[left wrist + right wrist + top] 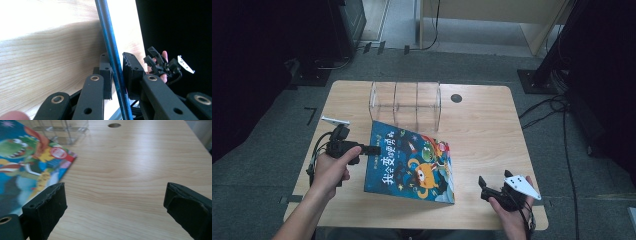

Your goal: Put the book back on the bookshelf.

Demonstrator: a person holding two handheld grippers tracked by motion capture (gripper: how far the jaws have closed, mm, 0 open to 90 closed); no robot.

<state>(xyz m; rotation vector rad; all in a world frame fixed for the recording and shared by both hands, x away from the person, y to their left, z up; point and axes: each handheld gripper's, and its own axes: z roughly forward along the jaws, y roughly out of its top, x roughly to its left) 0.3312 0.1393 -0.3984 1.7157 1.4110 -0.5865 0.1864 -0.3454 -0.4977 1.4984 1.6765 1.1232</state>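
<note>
- Nearest the high camera, the person's two forearms came in over the near edge of the table (pixel 482 125), each hand carrying a black gripper.
- Around the table lay a grey carpeted floor (pixel 262 170), with dark equipment stands at the far left and far right, black cables (pixel 557 107) trailing past the table's right edge, and pale wooden furniture beyond the far edge.
- That table was a light wood top with rounded corners and visible grain; a small round dark hole (pixel 456 98) sat near its far edge, right of centre.
- On it the picture book (pixel 412 162), blue-covered with cartoon monsters and yellow lettering, lay from the middle toward the near edge, its left side raised off the wood and its right near corner down on it.
- Behind the book, toward the far edge, a clear plastic rack (pixel 406 102) with upright dividers stood on the table; the book's far edge lay just before it, and contact could not be judged.
- At the book's left edge the left gripper (pixel 371 149) was clamped on it; the left gripper view showed the thin blue edge pinched between the two black jaws.
- Near the table's near right corner the right gripper (pixel 483 184) was spread wide with nothing between its jaws, well clear of the book's right edge, over bare wood.
</note>
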